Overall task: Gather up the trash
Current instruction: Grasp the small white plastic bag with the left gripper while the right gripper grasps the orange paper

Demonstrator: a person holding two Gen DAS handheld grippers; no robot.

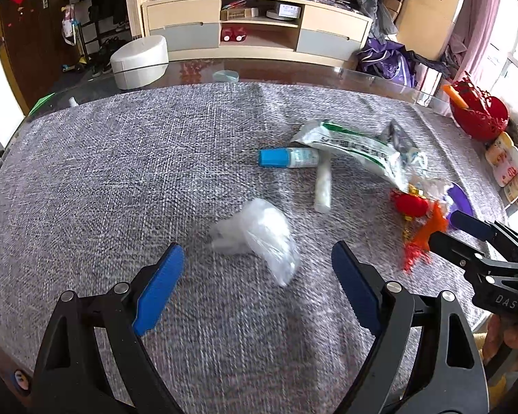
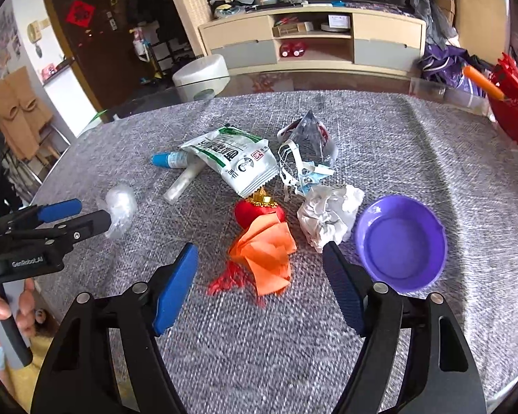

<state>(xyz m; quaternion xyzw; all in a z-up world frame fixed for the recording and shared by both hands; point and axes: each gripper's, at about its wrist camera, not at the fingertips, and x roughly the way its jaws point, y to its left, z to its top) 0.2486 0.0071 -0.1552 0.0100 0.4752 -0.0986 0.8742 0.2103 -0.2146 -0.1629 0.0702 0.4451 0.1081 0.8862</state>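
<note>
A crumpled clear plastic bag [image 1: 259, 234] lies on the grey cloth just ahead of my open left gripper [image 1: 257, 269]; it also shows in the right wrist view [image 2: 121, 208]. My open right gripper [image 2: 259, 269] hovers over orange crumpled paper [image 2: 269, 255] lying beside a red lantern ornament [image 2: 255, 210]. Nearby lie a white paper wad [image 2: 328, 215], a purple bowl [image 2: 402, 241], a white-green sachet [image 2: 238, 158], a blue-capped tube [image 2: 169, 158], a white stick pack [image 2: 183, 183] and a face mask with clear wrapper [image 2: 307, 151].
A red basket [image 1: 480, 110] with an orange item and small bottles [image 1: 504, 162] stand at the table's right edge. A white round stool [image 1: 140, 60] and a TV cabinet [image 1: 255, 24] are beyond the table. The left gripper shows in the right wrist view [image 2: 83, 215].
</note>
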